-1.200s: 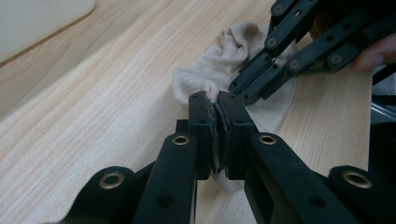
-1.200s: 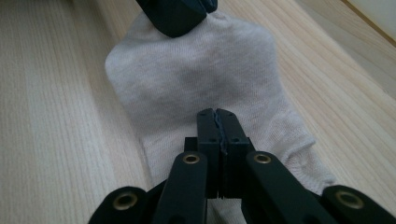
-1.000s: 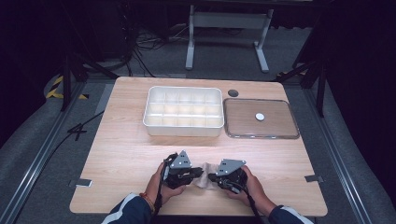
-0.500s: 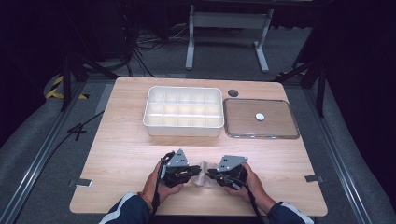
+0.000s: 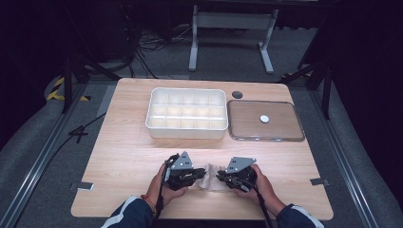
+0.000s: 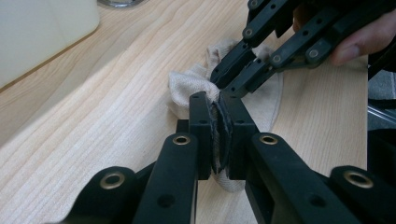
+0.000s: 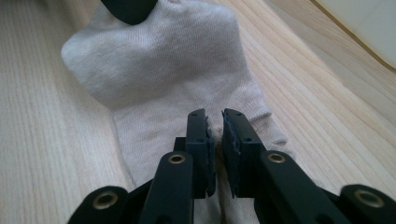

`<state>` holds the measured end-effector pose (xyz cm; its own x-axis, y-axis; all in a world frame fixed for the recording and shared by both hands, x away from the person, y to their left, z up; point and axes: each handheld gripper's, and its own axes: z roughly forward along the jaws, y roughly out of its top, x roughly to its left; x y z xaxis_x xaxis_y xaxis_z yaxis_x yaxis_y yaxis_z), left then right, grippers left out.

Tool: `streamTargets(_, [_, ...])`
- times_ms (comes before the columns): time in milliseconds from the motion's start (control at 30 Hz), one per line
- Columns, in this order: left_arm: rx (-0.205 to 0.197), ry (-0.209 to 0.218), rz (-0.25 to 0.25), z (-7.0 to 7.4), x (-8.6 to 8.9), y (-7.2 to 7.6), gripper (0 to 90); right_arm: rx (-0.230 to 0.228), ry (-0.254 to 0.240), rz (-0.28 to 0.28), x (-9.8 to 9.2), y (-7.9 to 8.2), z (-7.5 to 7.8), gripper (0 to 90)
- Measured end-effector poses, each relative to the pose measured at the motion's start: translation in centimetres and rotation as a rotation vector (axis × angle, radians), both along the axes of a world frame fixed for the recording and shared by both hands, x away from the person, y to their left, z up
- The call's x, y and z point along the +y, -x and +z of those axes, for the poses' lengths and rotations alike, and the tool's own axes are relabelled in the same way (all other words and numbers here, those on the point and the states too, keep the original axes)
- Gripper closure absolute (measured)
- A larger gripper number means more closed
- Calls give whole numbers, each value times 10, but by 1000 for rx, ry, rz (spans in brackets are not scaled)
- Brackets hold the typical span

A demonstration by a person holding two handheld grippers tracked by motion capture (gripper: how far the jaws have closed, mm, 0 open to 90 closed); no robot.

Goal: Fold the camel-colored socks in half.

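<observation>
Low in the centre of the high view, the left tool [image 5: 198, 174] is clamping a pale sock [image 5: 211, 172] to anchor it on the surface [image 5: 128, 156], while the right tool [image 5: 222, 175], just opening, is straddling the fabric with a narrow gap.

Overhead light is falling evenly on the table [image 5: 128, 142], leaving its pale wood bright while the floor and stands around it are sinking into near black from nine through three o'clock. The high view is looking soft and slightly grainy. A faint sheen is showing on the clear lid [image 5: 247, 128]. In both gripper views the nearest black links are blurring at six o'clock, and the sock [image 7: 159, 79] is lying softly lit, casting only weak shadows
</observation>
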<state>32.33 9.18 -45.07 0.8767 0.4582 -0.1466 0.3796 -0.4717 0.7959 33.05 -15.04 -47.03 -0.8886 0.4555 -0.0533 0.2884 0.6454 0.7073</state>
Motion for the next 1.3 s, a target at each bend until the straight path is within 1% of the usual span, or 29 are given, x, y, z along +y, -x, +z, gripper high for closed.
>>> streamTargets(100, [-4, 5, -9, 0, -2, -1, 845, -8, -6, -4, 2, -1, -2, 815])
streamTargets(167, [-9, -10, -19, 0, -7, 0, 845, -16, -3, -4, 4, -1, -2, 802])
streamTargets(200, [-18, -15, -29, 0, -9, 0, 846, -17, -5, -3, 5, 0, -2, 775])
streamTargets(267, [-21, -22, -27, 0, -10, 1, 846, -22, -10, -2, 3, 0, 1, 705])
streamTargets(300, [-23, -23, -26, 1, -9, 1, 846, -26, -25, -12, -2, -1, 5, 689])
streamTargets(333, [-22, -22, -19, 1, -8, 1, 846, -34, -55, -22, -9, -1, 11, 681])
streamTargets(433, [-15, -23, -11, 1, -6, -1, 846, -44, -94, -74, -29, -3, 21, 637])
streamTargets(467, [-15, -26, -10, 1, -6, -1, 846, -41, -95, -85, -36, -3, 22, 616])
streamTargets(500, [-17, -22, -9, 1, -6, -1, 846, -44, -73, -98, -44, -4, 23, 601])
streamTargets(533, [-17, -25, -8, 1, -6, 0, 846, -36, -68, -103, -48, -3, 23, 594])
streamTargets(633, [-19, -27, -9, 1, -8, 0, 846, -7, -78, -127, -62, -3, 20, 571])
streamTargets(667, [-19, -26, -9, 1, -8, 0, 846, 13, -83, -132, -64, -3, 18, 570])
streamTargets(767, [-24, -34, -13, 1, -9, 0, 846, 39, -64, -117, -62, -3, 11, 562])
streamTargets(833, [-27, -36, -13, 1, -10, 0, 846, 47, -38, -112, -58, -4, 7, 580])
streamTargets(933, [-28, -36, -13, 2, -11, -1, 846, 52, -19, -107, -55, -6, 2, 597])
streamTargets(1000, [-32, -34, -16, 2, -14, -2, 846, 59, -19, -114, -54, -8, -1, 606])
streamTargets(1067, [-29, -39, -21, 2, -17, -2, 846, 58, -19, -111, -53, -9, -1, 611])
streamTargets(1133, [-28, -38, -23, 1, -20, -2, 846, 60, -24, -114, -54, -9, -2, 617])
streamTargets(1300, [-34, -33, -27, 2, -25, -4, 846, 55, -20, -110, -53, -8, -2, 622])
